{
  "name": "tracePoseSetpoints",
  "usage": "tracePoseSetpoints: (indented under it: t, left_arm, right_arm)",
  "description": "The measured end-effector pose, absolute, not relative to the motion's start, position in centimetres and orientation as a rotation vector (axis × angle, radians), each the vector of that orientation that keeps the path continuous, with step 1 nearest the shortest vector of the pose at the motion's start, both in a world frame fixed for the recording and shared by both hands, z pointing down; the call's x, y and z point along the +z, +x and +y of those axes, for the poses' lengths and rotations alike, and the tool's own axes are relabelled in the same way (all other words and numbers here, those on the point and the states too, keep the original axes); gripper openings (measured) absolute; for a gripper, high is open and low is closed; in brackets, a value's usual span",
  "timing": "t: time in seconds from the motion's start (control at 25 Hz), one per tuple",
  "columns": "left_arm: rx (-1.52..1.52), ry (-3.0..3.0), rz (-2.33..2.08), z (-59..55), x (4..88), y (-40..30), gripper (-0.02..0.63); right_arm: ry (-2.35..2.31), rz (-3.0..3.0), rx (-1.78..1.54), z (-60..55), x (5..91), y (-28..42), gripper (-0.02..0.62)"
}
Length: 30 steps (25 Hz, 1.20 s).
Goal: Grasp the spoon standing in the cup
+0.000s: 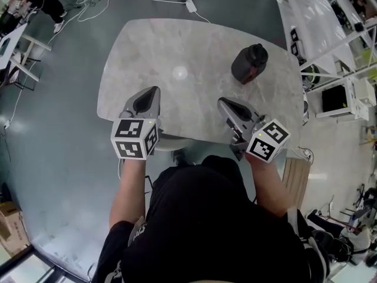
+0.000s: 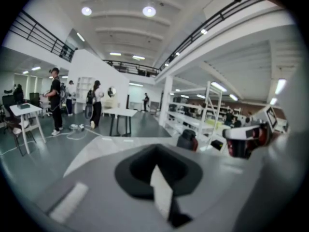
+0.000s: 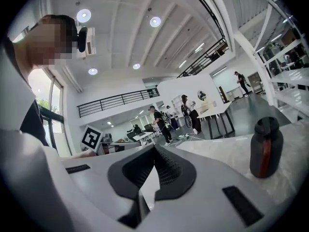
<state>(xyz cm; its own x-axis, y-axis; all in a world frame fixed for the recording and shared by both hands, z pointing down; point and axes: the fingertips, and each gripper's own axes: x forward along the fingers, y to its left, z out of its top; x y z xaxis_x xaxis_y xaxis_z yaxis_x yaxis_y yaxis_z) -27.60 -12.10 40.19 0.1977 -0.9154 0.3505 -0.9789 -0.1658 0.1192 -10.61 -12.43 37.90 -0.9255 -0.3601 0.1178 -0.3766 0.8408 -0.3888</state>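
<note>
A dark cup (image 1: 250, 63) with a red side stands on the far right part of the pale marble table (image 1: 177, 52). I cannot make out a spoon in it. The cup also shows in the right gripper view (image 3: 266, 147), ahead and to the right of the jaws, and small and far off in the left gripper view (image 2: 187, 140). My left gripper (image 1: 154, 92) hovers over the table's near left edge, jaws together and empty (image 2: 155, 151). My right gripper (image 1: 224, 102) sits over the near right edge, short of the cup, its jaws also together with nothing between them (image 3: 154, 150).
White shelving racks (image 1: 330, 34) stand to the right of the table. Cables (image 1: 88, 5) lie on the grey floor beyond it. People stand by other tables (image 2: 118, 114) far across the hall. A cardboard box (image 1: 10, 223) sits at the lower left.
</note>
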Motion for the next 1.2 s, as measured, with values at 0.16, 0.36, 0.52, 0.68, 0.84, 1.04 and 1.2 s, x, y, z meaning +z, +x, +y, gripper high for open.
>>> tracePoseSetpoints:
  t: [0.16,0.36,0.52,0.68,0.84,1.04,1.2]
  left_arm:
    - [0.289,2.198,-1.715,-13.8,41.1,-25.9,0.009]
    - [0.296,2.227,-1.666,-16.0,42.2,-22.4,0.009]
    - [0.348,2.263,-1.617,-18.0,42.0,-18.6,0.009]
    - [0.386,2.259,-1.606,-20.6,42.2,-16.4,0.009]
    - [0.351,2.235,-1.597,-22.8,42.4,-14.5,0.009]
    - [0.392,2.265,-1.509,-23.6,44.7,-12.3,0.009]
    - [0.397,2.307,-1.348,-22.8,47.4,-10.1,0.009]
  right_arm:
    - [0.662,-2.932,0.678,-13.3,39.4,-9.1,-0.005]
    - [0.719,-2.932,0.708,-15.3,40.3,-6.2,-0.005]
    - [0.780,-2.935,0.717,-18.0,40.2,-2.7,-0.005]
    - [0.810,-2.936,0.749,-20.7,40.9,0.5,-0.005]
    - [0.793,-2.890,0.785,-21.8,42.8,2.9,-0.005]
    - [0.861,-2.810,0.790,-23.1,45.8,4.4,-0.003]
    - [0.908,-2.757,0.813,-22.9,47.9,4.5,0.012]
